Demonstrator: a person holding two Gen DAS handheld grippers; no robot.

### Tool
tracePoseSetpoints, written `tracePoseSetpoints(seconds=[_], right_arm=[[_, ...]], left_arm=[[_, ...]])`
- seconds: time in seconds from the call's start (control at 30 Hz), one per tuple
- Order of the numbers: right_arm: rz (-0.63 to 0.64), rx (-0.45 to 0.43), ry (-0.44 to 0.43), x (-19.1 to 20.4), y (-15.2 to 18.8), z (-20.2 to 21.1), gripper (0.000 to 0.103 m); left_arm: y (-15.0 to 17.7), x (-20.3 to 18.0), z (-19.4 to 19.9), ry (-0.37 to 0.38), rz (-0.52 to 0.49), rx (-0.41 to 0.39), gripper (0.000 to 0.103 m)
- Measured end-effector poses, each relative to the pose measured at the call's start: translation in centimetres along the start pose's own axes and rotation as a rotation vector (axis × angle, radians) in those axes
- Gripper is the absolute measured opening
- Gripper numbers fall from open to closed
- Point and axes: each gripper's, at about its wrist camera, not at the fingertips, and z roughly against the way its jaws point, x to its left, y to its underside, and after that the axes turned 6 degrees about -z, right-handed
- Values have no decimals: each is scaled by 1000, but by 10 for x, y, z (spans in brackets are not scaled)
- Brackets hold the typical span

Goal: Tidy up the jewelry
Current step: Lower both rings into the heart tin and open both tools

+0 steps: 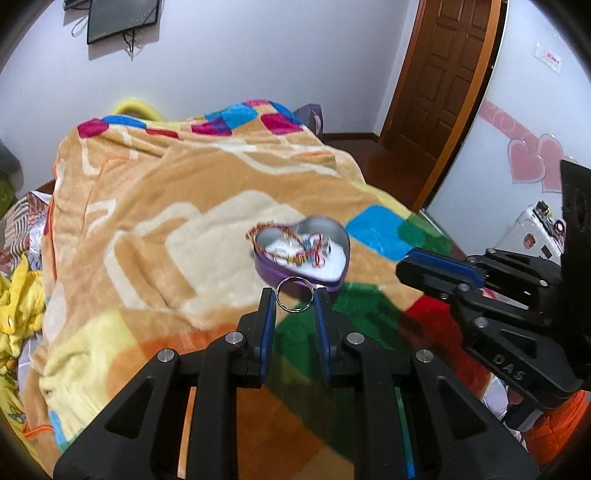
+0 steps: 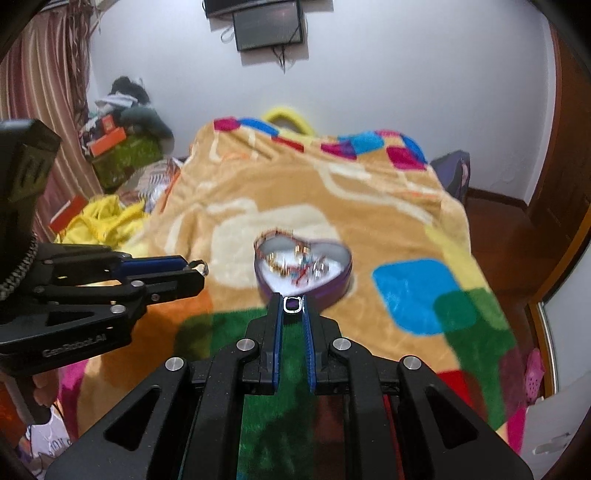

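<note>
Both grippers carry rings toward the heart tin [image 1: 325,254] at twelve o'clock: left gripper [image 1: 294,297] pinches a silver ring [image 1: 294,294], right gripper [image 2: 293,304] squeezes a small ring [image 2: 293,304], ready to drop in

I see a bed covered by a tan blanket [image 1: 177,206] with coloured patches, under pale walls. A dark wall-mounted screen [image 2: 271,27] hangs opposite me, a brown wooden door [image 1: 439,74] stands right, striped curtains [image 2: 55,74] hang left, and pink heart decals [image 1: 532,162] mark a white panel.
</note>
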Motion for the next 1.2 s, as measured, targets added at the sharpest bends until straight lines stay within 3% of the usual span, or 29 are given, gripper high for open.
tracePoseSetpoints(seconds=[0.3,0.6,1.2], right_arm=[[9,-82,-24,7,-19,11,9],[-16,-105,-38,-2,-31,2,9],[-88,66,-85,-26,-17,-64,9]], left_arm=[[-22,3,12,-25,-15,-72,20],[-36,7,5,-17,-16,-93,20],[-41,19,-66,20,-11,30,20]])
